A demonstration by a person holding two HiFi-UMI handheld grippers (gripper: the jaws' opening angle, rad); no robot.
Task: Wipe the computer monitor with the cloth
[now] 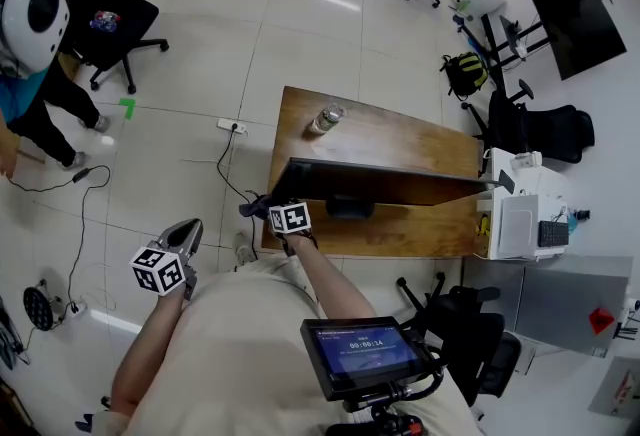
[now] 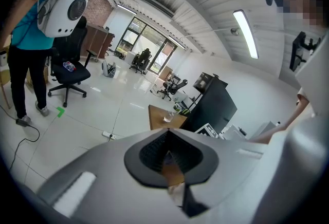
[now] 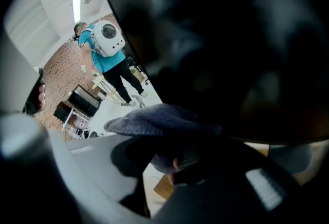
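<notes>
Your right gripper (image 3: 174, 160) has its fingers closed on the cloth (image 3: 163, 121), a soft, grey-blue, fuzzy wad that bulges out past the tips and is pressed flat against the monitor (image 3: 231, 38). The monitor's glossy black face fills most of the right gripper view. In the head view that gripper (image 1: 272, 211) sits at the monitor's (image 1: 380, 184) left end, with the dark cloth (image 1: 253, 208) just at the corner of the thin, dark panel. The monitor stands on a brown wooden tabletop (image 1: 400, 139) with visible grain. A clear bottle (image 1: 325, 119) lies on the tabletop behind the monitor, well apart from the cloth. Your left gripper (image 2: 167, 134) has its fingers together at the tips and holds nothing; their dark ribbed pads (image 2: 149, 152) frame only a sliver of the tabletop beyond. In the head view it (image 1: 188, 229) hangs over the white tiled floor (image 1: 200, 124), to the left of the tabletop and apart from the monitor. Each gripper's cube bears black-and-white square markers. A small screen (image 1: 365, 354) at your chest shows pale digits on blue, too small to read for sure.
</notes>
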